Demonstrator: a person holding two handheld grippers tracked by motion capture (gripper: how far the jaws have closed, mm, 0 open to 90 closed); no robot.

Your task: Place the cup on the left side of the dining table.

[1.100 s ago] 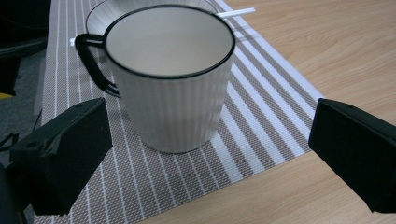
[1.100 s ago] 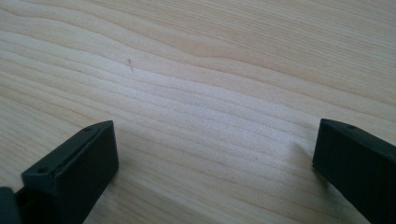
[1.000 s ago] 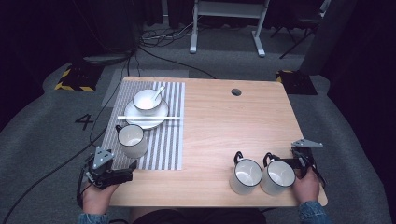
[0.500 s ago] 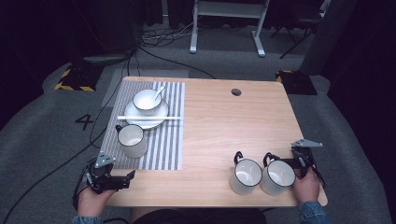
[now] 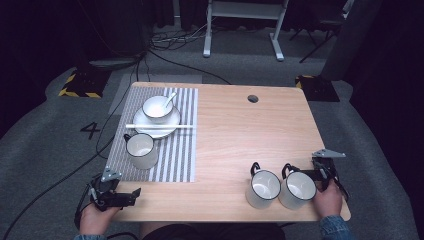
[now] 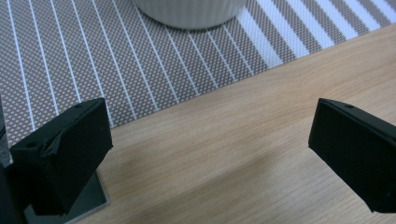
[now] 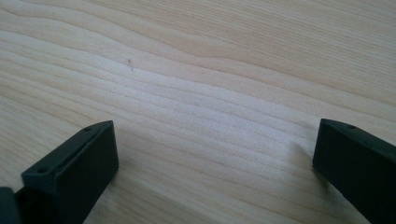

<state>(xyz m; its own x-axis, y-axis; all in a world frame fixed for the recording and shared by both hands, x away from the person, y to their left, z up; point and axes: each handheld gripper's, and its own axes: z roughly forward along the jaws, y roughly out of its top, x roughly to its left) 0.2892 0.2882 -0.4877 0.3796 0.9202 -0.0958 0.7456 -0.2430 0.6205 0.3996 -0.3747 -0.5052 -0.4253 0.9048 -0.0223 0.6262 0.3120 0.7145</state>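
Observation:
My left gripper [image 5: 131, 195] rests open at the table's front left corner, just off the striped placemat [image 5: 180, 150]. In the left gripper view its jaws [image 6: 210, 149] stand wide apart over bare wood, with the mat's edge and the base of a white mug [image 6: 189, 11] ahead. That mug [image 5: 141, 150] stands on the mat. My right gripper [image 5: 314, 174] sits at the front right, beside the right one of two white mugs [image 5: 298, 190]. Its jaws [image 7: 215, 163] are open over bare wood, with nothing between them.
A second white mug [image 5: 262, 189] stands left of the right one. On the mat's far end a bowl with a spoon [image 5: 158, 106] sits on a plate [image 5: 172, 122], with a white chopstick [image 5: 187, 127] across it. A cable hole [image 5: 252, 98] is at the back.
My left gripper has drawn back a little toward the table's front left corner, away from the mug on the mat. The right gripper and the mugs have not moved.

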